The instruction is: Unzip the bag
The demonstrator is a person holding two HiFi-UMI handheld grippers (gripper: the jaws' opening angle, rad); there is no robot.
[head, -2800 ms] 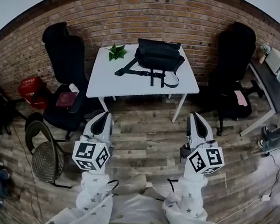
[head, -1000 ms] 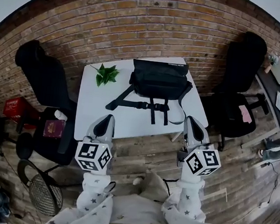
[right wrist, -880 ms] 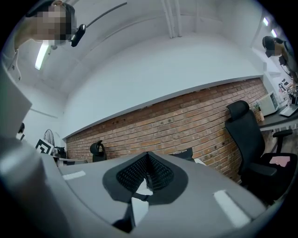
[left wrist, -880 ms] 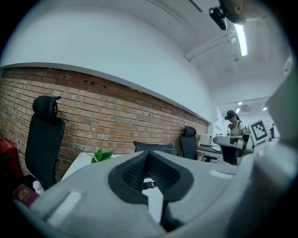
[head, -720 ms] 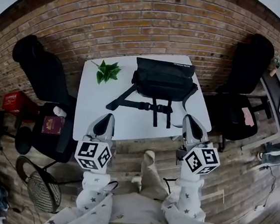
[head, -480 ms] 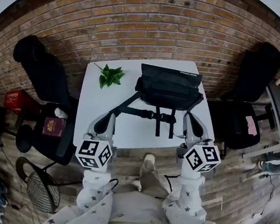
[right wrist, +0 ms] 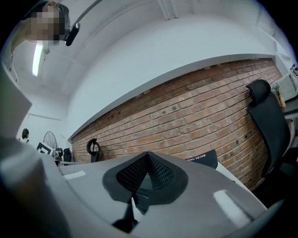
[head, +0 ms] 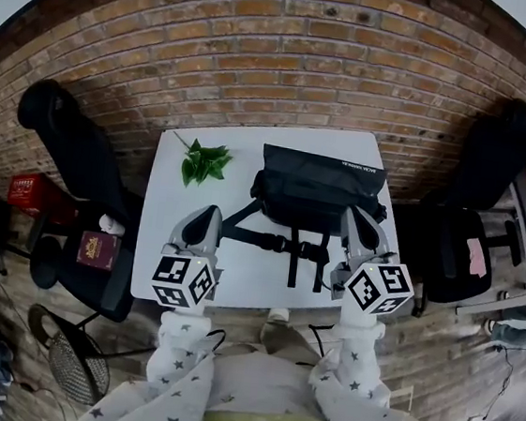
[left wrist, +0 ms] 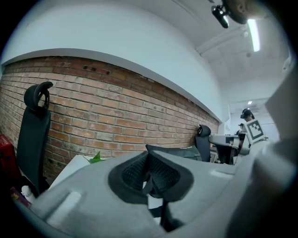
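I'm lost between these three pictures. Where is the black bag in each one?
Head view: bag at the centre, lying on the white table.
Left gripper view: bag low, just right of centre; only its top edge shows.
Right gripper view: bag low, right of centre, with white lettering showing.
Shared landmark: the brick wall runs behind the bag in all three.

Head downward; 3 views share bag (head: 317, 190).

A red-brown brick wall (head: 290, 57) backs a white rectangular table (head: 159, 238). Black high-backed office chairs (head: 62, 149) flank it (grey-brown wood-plank floor (head: 481, 371) beneath).
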